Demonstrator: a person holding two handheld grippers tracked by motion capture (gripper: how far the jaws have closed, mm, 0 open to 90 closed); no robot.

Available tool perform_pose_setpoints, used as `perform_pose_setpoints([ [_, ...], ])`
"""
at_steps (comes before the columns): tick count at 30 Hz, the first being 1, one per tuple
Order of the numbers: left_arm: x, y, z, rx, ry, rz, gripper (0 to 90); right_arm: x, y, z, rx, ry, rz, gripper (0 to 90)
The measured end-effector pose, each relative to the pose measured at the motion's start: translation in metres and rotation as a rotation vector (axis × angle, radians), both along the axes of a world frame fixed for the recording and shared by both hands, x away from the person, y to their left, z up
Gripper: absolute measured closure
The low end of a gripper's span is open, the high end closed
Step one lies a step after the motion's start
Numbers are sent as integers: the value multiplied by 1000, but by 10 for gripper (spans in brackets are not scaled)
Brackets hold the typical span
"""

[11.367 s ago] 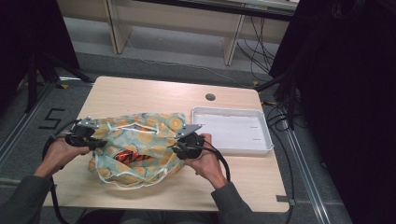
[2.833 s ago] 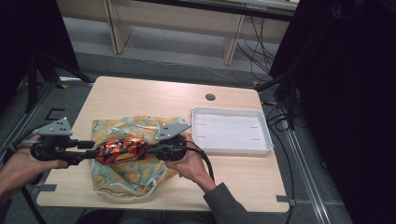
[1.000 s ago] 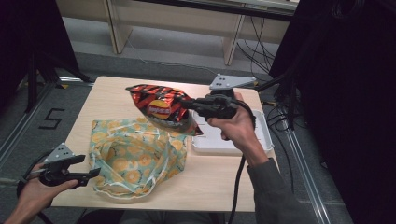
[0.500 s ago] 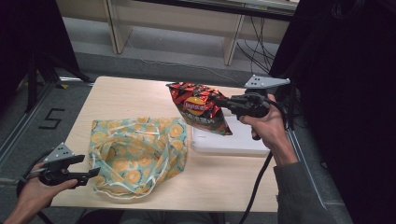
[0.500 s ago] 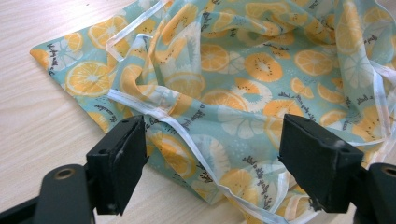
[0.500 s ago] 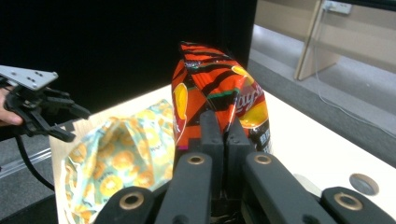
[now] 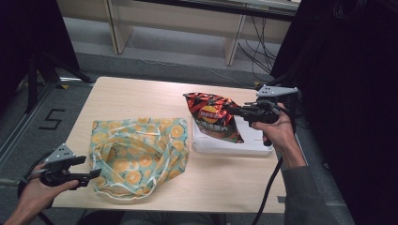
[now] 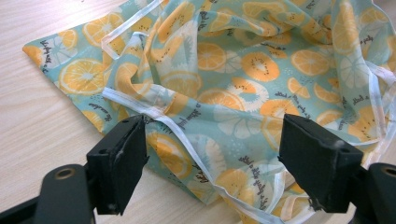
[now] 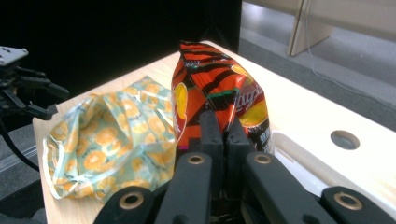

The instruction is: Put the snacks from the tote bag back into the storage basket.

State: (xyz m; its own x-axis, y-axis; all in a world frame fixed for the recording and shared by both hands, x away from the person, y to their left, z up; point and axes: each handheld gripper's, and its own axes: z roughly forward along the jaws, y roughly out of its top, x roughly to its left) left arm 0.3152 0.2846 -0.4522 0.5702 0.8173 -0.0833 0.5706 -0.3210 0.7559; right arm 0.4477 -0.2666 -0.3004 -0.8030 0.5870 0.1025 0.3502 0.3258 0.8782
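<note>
A red and black chip bag (image 7: 213, 121) hangs in the air over the white tray (image 7: 256, 144), and my right gripper (image 7: 233, 111) is shut on its edge. In the right gripper view the chip bag (image 9: 217, 100) stands upright, pinched between the two jaws of my right gripper (image 9: 225, 140). A thin cloth bag (image 7: 138, 154) printed with orange slices lies flat and slack on the table. My left gripper (image 7: 94, 174) stands open at the cloth bag's near left corner. In the left gripper view my left gripper (image 8: 210, 158) straddles the cloth bag (image 8: 243, 79) and its white drawstring.
The wooden table (image 7: 136, 98) has a round cable hole (image 9: 344, 139) at its far right. Dark curtains hang on the right, and shelving legs stand behind the table.
My right gripper has carried the chip bag from the cloth bag to the right, over the white tray. My left gripper has let go of the cloth bag and pulled back to the near left.
</note>
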Motion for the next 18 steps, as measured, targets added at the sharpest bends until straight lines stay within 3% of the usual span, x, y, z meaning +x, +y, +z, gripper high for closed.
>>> perform_pose_setpoints([
  [5, 1, 0, -2, -3, -14, 6, 236, 5, -5, -17, 18, 40, 1, 900],
  [10, 2, 1, -1, 8, 7, 1, 238, 9, -9, -32, 26, 65, 17, 900],
  [12, 2, 0, -2, 9, 0, 2, 238, 9, -10, -36, 45, 102, -3, 900],
  [13, 2, -1, -4, -7, -10, 6, 237, 11, -12, -38, 49, 89, 5, 900],
  [14, 2, 0, -2, 8, 13, -5, 236, 12, -14, -40, 56, 110, 6, 900],
  [15, 2, 0, -3, 4, 11, -4, 235, 13, -16, -42, 59, 118, 1, 900],
  [16, 2, 0, -3, 3, 10, -6, 235, 14, -18, -45, 68, 103, -1, 900],
  [18, 3, -1, -3, 2, 5, -6, 236, 15, -24, -48, 87, 130, -9, 900],
])
